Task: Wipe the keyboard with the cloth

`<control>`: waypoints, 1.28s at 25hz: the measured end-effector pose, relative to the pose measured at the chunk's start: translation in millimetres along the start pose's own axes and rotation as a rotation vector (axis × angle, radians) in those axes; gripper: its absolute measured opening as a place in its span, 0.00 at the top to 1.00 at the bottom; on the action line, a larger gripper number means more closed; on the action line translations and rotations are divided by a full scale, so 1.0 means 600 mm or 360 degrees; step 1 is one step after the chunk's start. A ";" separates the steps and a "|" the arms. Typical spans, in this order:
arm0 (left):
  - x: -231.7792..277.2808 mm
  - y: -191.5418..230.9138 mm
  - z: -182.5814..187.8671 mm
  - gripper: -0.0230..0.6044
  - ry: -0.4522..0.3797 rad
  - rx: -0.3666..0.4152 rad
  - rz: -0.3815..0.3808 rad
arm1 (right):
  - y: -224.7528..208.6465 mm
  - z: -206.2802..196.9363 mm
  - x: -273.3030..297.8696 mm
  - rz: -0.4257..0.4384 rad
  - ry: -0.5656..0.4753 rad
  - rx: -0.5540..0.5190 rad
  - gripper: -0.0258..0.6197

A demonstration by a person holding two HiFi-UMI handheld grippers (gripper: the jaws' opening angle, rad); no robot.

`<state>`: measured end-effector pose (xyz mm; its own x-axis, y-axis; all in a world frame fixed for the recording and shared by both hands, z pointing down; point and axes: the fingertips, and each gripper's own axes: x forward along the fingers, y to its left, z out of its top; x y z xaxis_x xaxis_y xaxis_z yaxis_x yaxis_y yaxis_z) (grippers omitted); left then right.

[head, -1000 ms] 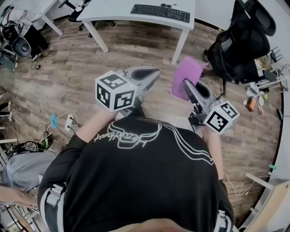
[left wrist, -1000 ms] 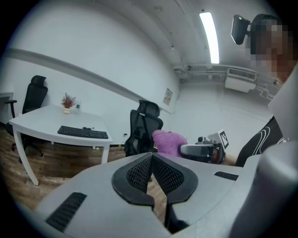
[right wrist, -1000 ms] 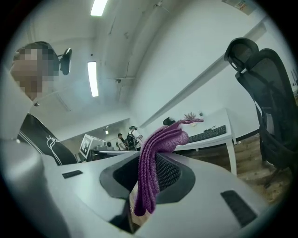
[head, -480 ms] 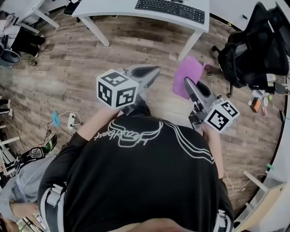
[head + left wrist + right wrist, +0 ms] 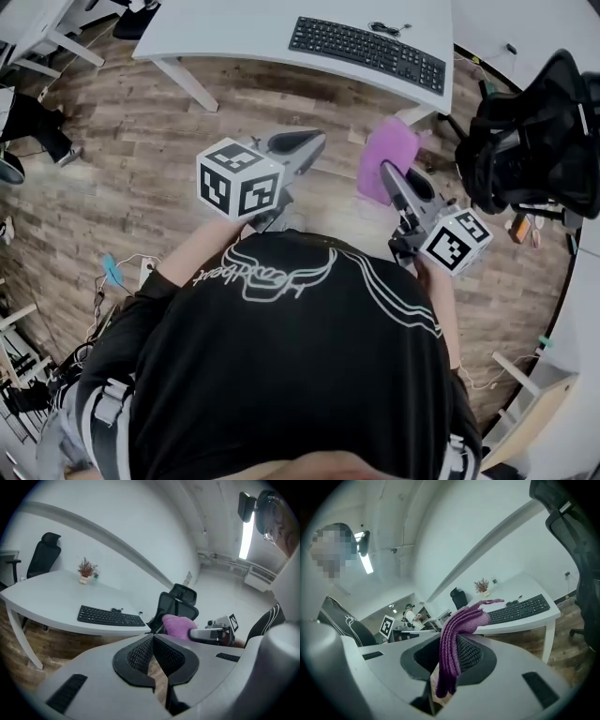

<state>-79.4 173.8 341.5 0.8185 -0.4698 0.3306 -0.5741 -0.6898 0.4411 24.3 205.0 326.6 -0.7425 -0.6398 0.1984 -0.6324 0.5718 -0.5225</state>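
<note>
Before the desk (image 5: 253,33), right hand-held gripper (image 5: 384,173) clamped on purple cloth (image 5: 391,150), left hand-held gripper (image 5: 317,141) together, empty.

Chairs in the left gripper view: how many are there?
2. One black chair stands at the far left, beyond the white desk; the other chair is past the desk's right end, behind the purple cloth. More may be hidden.

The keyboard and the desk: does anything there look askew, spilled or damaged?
Nothing stands out. The keyboard lies flat near the desk edge, no spill visible; the cloth is clamped in the right gripper.
</note>
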 end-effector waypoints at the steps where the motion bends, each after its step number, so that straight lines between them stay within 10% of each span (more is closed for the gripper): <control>1: 0.004 0.022 0.009 0.96 0.0008 0.0008 0.0006 | -0.005 0.007 0.017 -0.0022 0.0002 -0.0003 0.87; 12: 0.094 0.100 0.052 0.96 0.0073 -0.0057 -0.0174 | -0.092 0.043 0.070 -0.0199 -0.0010 0.0038 0.87; 32: 0.347 0.254 0.173 0.96 0.0184 -0.0129 0.0093 | -0.361 0.210 0.240 0.0128 0.0110 0.0045 0.87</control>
<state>5.7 -86.4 390.7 0.7784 -0.4383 0.4494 -0.6244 -0.6143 0.4824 81.8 -75.5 364.0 -0.8047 -0.5550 0.2108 -0.5643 0.6046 -0.5623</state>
